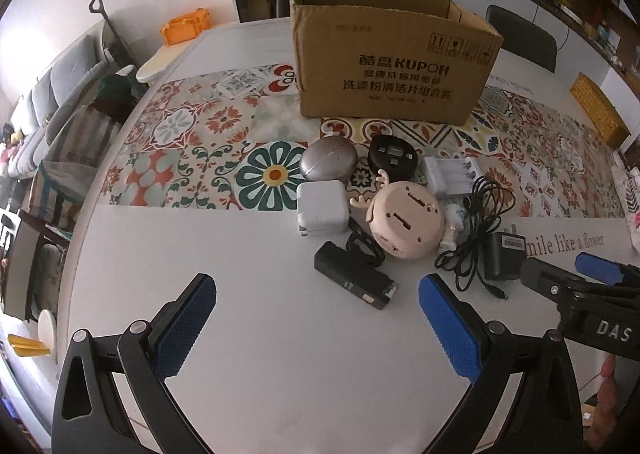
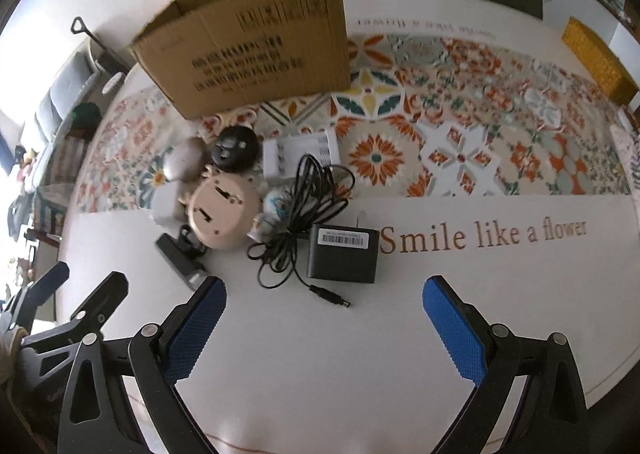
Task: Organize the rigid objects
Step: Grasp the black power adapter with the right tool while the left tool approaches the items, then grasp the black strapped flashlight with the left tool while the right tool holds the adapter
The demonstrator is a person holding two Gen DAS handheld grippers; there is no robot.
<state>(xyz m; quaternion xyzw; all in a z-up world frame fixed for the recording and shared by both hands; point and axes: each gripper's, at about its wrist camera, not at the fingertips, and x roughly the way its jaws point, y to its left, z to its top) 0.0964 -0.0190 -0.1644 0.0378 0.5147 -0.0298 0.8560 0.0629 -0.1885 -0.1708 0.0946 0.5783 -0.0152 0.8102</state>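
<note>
Left gripper (image 1: 316,330) wide open, empty, above bare table (image 1: 248,334); clutter (white charger (image 1: 322,207), pink deer gadget (image 1: 406,219), black adapter (image 2: 343,253)) sits before cardboard box (image 1: 394,57); right gripper (image 2: 324,328) wide open, empty.

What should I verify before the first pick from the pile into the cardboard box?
1. Left gripper open and empty: ok.
2. Right gripper open and empty: ok.
3. Cardboard box upright, top open: ok.
4. Room inside the box: cannot tell, interior hidden.
5. Black power adapter free to lift: not ok, its tangled cable lies against the neighbouring items.
6. Black rectangular device at the near edge, clear approach: ok.
</note>
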